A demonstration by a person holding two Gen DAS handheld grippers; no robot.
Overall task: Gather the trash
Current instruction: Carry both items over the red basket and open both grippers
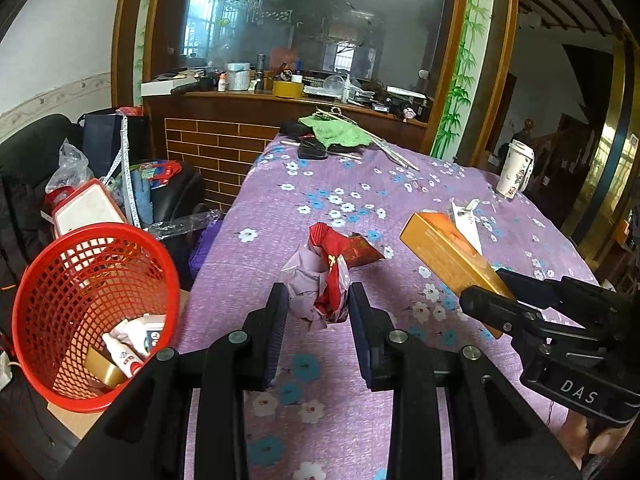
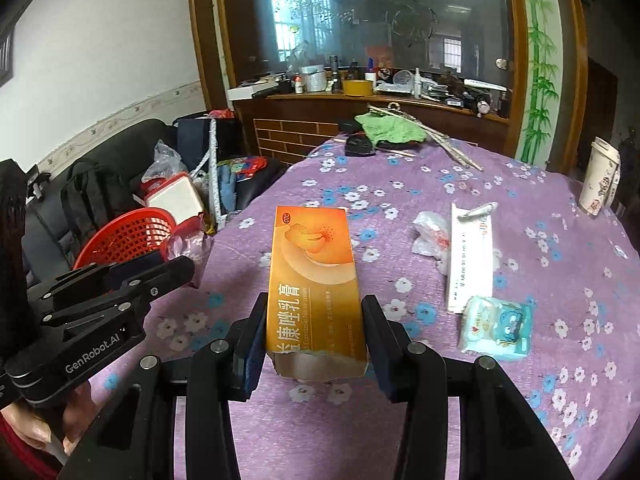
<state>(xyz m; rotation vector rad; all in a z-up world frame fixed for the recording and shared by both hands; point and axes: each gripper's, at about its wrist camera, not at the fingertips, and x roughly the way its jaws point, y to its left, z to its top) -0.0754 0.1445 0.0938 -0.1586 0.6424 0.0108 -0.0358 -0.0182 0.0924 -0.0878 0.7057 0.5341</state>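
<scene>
My left gripper [image 1: 319, 304] is shut on a crumpled red and white plastic wrapper [image 1: 320, 276] and holds it above the purple floral tablecloth [image 1: 288, 200]. My right gripper [image 2: 315, 316] is shut on an orange medicine box [image 2: 314, 276], also seen in the left wrist view [image 1: 448, 256], held above the table. A red mesh basket [image 1: 64, 280] stands left of the table with small bottles and a gold box inside; it also shows in the right wrist view [image 2: 128, 236]. A torn red wrapper piece [image 1: 364, 252] lies on the cloth beyond the left gripper.
On the cloth to the right lie a white leaflet box [image 2: 470, 260], a crumpled clear bag [image 2: 432, 234], a tissue pack [image 2: 498, 328] and a paper cup [image 2: 600, 180]. A green cloth [image 2: 386, 128] and sticks lie at the far edge. A cluttered sofa [image 2: 100, 184] stands left.
</scene>
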